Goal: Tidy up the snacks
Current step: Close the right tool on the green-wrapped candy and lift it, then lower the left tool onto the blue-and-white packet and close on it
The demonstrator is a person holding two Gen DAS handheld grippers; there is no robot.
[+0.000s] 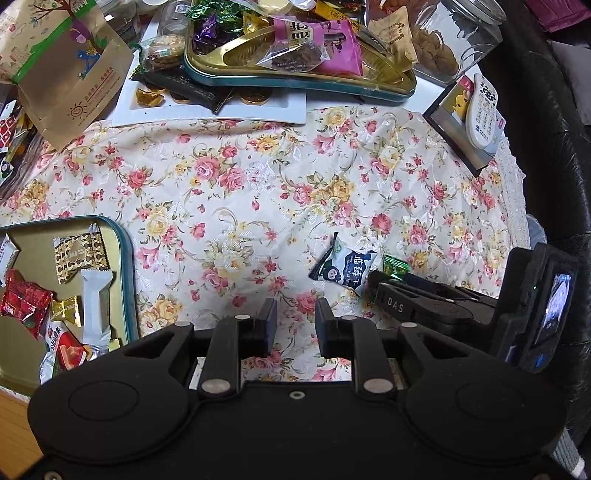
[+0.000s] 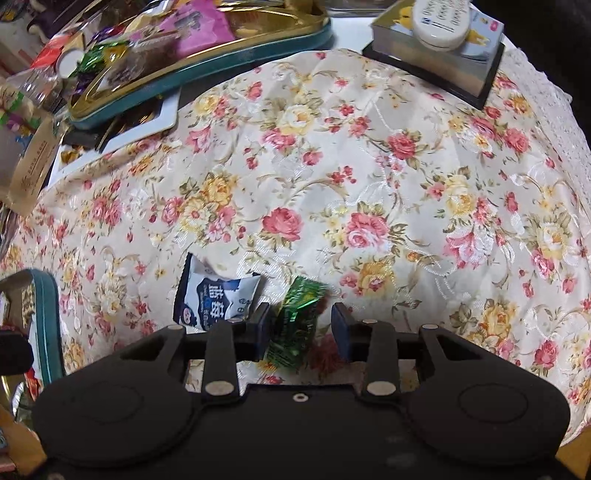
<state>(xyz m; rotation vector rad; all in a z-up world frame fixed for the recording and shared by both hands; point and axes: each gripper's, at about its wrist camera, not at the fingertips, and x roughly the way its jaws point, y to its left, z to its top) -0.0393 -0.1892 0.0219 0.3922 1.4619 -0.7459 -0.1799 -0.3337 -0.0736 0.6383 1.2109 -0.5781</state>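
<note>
A: What can't you make out?

B: The near tin [image 1: 123, 266] runs off the left edge in both views. The green candy [image 2: 295, 325] is blurred, its lower end tucked behind the right gripper [image 2: 301, 332], so I can't tell whether the jaws press it.

A: And farther back?

B: The far tray [image 2: 207, 74] is a smear in the right view. The jar [image 1: 454, 33] is cut off at the top.

My black right claw [image 2: 301, 328] frames a shiny green candy wrapper [image 2: 295, 325]. Beside it lies a navy-and-white packet [image 2: 216, 295]. The cloth [image 2: 369, 184] is cream with pink and yellow roses. The tin [image 1: 127, 280] has a teal rim, gold inside.
</note>
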